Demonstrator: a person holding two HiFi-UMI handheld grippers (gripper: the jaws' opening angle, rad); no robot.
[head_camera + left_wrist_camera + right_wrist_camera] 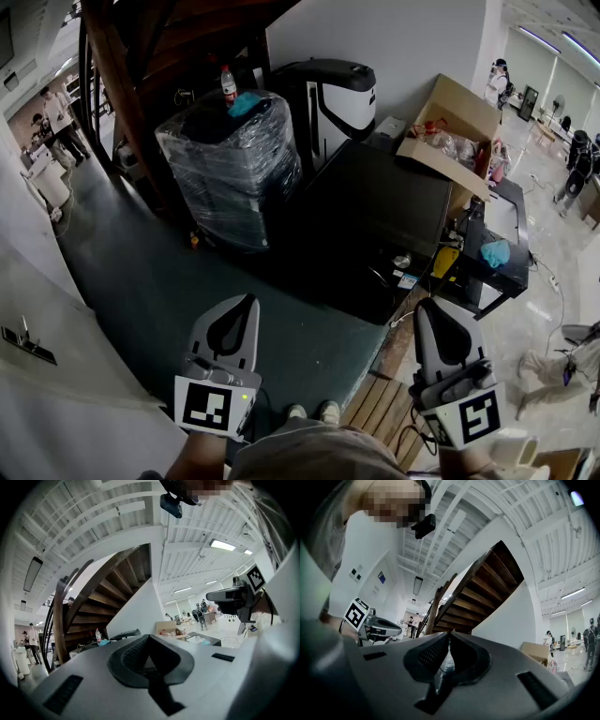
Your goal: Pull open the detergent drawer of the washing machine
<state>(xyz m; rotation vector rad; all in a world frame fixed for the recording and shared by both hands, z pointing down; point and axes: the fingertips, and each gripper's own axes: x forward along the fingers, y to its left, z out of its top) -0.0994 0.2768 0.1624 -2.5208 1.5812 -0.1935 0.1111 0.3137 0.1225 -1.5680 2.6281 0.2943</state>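
The person is holding the left gripper [248, 303] low, its jaws closed on nothing. The right gripper [425, 307] is hanging likewise, shut and empty. I'm seeing no washing machine or detergent drawer yet, so the approach hasn't begun and finding the machine is coming first.

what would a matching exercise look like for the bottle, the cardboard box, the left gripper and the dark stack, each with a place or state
1 bottle
2 cardboard box
3 left gripper
4 dark stack

a jaws together, nothing between them
b wrapped in clear film
c flaps open
d upright on top of the dark stack

Pairs: 1-d, 2-c, 3-a, 4-b
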